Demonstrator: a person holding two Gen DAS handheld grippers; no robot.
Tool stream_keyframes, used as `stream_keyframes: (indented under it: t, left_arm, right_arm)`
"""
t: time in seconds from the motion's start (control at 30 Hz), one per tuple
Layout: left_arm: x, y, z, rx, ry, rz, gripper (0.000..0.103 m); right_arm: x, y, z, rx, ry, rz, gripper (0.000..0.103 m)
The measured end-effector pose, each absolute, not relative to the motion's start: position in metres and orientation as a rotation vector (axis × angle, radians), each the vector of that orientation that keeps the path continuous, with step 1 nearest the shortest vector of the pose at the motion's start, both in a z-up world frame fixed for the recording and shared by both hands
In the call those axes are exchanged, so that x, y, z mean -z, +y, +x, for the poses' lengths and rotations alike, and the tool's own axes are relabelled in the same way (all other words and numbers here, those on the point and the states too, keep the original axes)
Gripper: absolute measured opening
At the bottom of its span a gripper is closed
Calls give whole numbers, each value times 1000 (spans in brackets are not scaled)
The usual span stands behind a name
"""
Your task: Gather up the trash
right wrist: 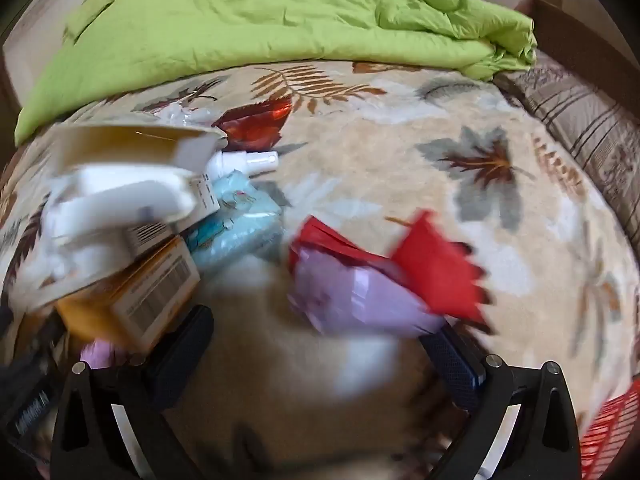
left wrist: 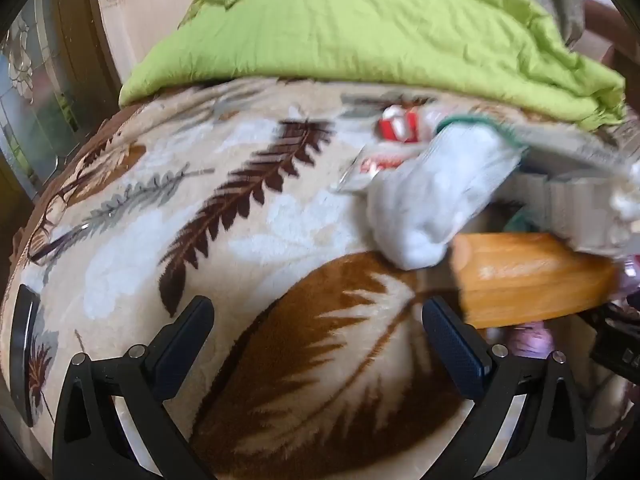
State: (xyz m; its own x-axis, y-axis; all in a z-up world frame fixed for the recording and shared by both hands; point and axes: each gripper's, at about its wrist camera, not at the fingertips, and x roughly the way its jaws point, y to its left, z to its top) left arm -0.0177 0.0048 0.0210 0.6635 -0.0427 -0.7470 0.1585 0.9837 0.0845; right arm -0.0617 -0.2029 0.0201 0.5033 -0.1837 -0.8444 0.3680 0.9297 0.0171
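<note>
My left gripper (left wrist: 318, 308) is open over a leaf-patterned blanket (left wrist: 224, 208), with nothing between its fingers. Ahead to the right lie a white knitted piece with a green hem (left wrist: 432, 196), a red-and-white wrapper (left wrist: 396, 124) and an orange box (left wrist: 532, 276). My right gripper (right wrist: 320, 352) is open too. Just past its right finger, a blurred purple packet (right wrist: 360, 296) and a red wrapper (right wrist: 436, 268) lie on the blanket (right wrist: 400, 152). At its left sits a pile: the orange box (right wrist: 132, 300), a white blurred item (right wrist: 120, 200), a blue tissue pack (right wrist: 236, 224), a white spray bottle (right wrist: 248, 162) and a dark red foil wrapper (right wrist: 256, 122).
A crumpled green quilt (left wrist: 360, 32) covers the far half of the bed, also in the right wrist view (right wrist: 260, 12). A dark phone-like slab (left wrist: 24, 356) lies at the blanket's left edge. A striped cover (right wrist: 584, 120) borders the right side. A glass door (left wrist: 28, 92) stands far left.
</note>
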Motion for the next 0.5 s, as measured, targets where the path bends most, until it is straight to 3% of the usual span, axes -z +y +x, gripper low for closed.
stream_keyframes:
  t: [0.33,0.5]
  left_arm:
    - [-82,9,-74,247,705,66,103]
    - [-117,12,-114,306,623,73,103]
  right_arm:
    - [-111,-200,-152,242,814,195,102]
    - [-159,-174,-210,235,603,51,102]
